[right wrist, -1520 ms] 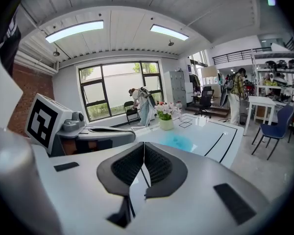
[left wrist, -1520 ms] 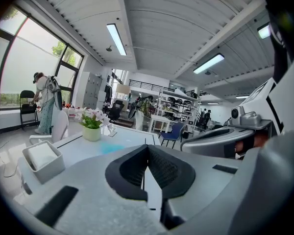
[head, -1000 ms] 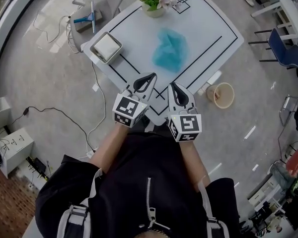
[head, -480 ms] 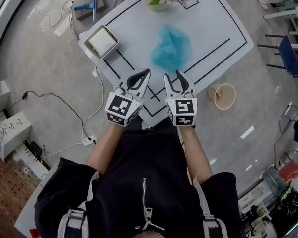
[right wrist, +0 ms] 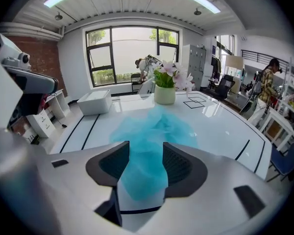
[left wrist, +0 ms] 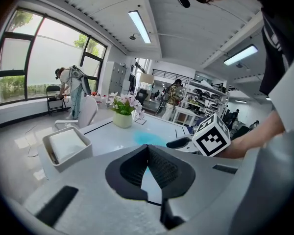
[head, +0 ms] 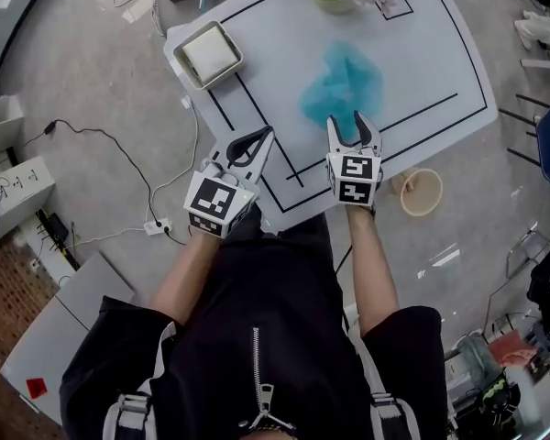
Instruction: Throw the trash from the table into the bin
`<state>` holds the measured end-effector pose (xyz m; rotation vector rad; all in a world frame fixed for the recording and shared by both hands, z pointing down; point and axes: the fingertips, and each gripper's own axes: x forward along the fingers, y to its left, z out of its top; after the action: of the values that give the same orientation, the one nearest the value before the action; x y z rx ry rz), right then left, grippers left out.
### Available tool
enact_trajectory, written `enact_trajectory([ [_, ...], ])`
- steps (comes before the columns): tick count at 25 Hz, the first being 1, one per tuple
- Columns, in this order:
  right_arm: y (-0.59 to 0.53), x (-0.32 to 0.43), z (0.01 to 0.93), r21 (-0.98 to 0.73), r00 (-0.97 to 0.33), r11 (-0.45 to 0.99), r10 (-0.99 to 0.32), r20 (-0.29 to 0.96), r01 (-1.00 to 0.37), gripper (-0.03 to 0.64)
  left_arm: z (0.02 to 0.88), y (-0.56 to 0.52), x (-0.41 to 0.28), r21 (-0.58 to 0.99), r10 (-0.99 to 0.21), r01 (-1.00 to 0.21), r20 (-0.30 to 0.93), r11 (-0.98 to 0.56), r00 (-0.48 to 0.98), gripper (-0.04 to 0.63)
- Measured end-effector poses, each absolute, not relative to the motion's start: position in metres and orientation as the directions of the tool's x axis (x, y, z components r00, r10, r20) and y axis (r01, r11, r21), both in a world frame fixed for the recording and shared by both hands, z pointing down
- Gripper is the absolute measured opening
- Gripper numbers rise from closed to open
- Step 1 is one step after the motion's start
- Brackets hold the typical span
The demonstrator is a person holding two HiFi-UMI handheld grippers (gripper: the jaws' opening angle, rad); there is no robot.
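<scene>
Right gripper (head: 352, 128): jaws just opened wide, unpinched, with the near edge of the blue trash (head: 346, 73) between them at mid-table (head: 275, 71). Push deeper over the wad before closing. Left gripper (head: 259, 141): closed, empty. Bin (head: 420, 192): floor, near right.

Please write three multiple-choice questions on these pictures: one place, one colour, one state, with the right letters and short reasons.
1. Where does the bin stand?
A. on the floor beside the table
B. on the table
C. on a chair
2. The crumpled trash is:
A. red
B. yellow
C. blue
3. The right claw is:
A. shut on the trash
B. open
C. shut, empty
Answers: A, it stands on the floor off the table's edge; C, both views show blue; B, its jaws, just opened, stand apart with the trash between them, unpinched.
</scene>
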<state>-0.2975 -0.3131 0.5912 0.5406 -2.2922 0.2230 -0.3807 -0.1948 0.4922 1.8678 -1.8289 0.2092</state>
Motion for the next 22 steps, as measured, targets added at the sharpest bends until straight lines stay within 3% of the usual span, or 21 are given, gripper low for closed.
enact_trajectory([
  [17, -0.321, -0.303, 0.647, -0.016, -0.557, 0.918, -0.227, 0.799, -0.396, 0.19, 0.512, -0.171, -0.398, 0.273, -0.87, -0.938, 0.49, 0.214, -0.056, 0.005],
  [22, -0.307, -0.306, 0.648, -0.028, -0.543, 0.943, -0.166, 0.823, -0.33, 0.099, 0.516, -0.167, -0.399, 0.284, -0.869, -0.931, 0.491, 0.228, -0.062, 0.005],
])
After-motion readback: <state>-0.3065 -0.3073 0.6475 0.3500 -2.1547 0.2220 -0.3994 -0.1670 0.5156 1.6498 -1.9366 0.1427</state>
